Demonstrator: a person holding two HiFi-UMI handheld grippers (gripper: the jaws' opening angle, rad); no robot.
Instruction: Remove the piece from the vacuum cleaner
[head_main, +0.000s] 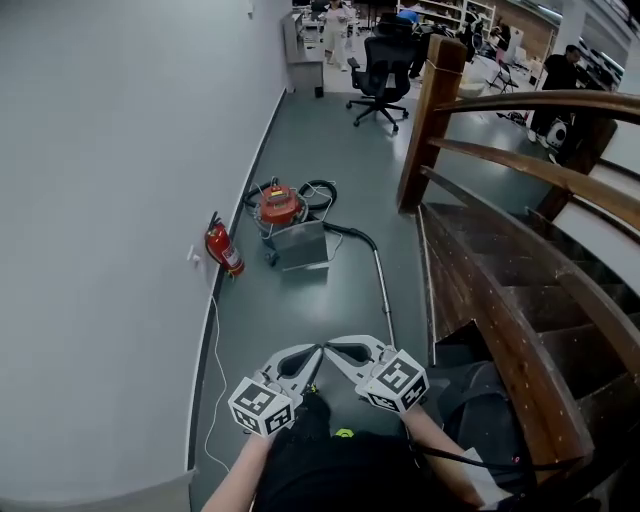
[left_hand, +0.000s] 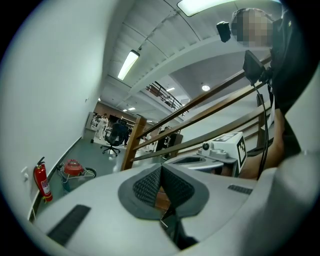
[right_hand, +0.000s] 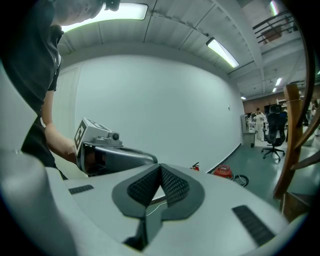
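Two claws: left claw (head_main: 316, 352), right claw (head_main: 332, 350). One vacuum cleaner (head_main: 281, 206). One fire extinguisher (head_main: 225, 248). One wooden staircase (head_main: 490, 262).

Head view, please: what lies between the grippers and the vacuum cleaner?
Mostly bare floor, with the metal wand of the vacuum cleaner running along it toward the right gripper; the head view shows it.

I see a grey-green floor (head_main: 330, 140) running ahead beside a white wall. The vacuum (head_main: 281, 207) stands on it at my 12 o'clock, close to the wall. An extinguisher (head_main: 224, 249) stands at the vacuum's 8 o'clock, by the wall. The wand (head_main: 383, 295) lies on the floor, running from the vacuum toward 5 o'clock. A white cable (head_main: 217, 370) lies along the foot of the wall. A chair (head_main: 381, 72) stands far off at 1 o'clock.
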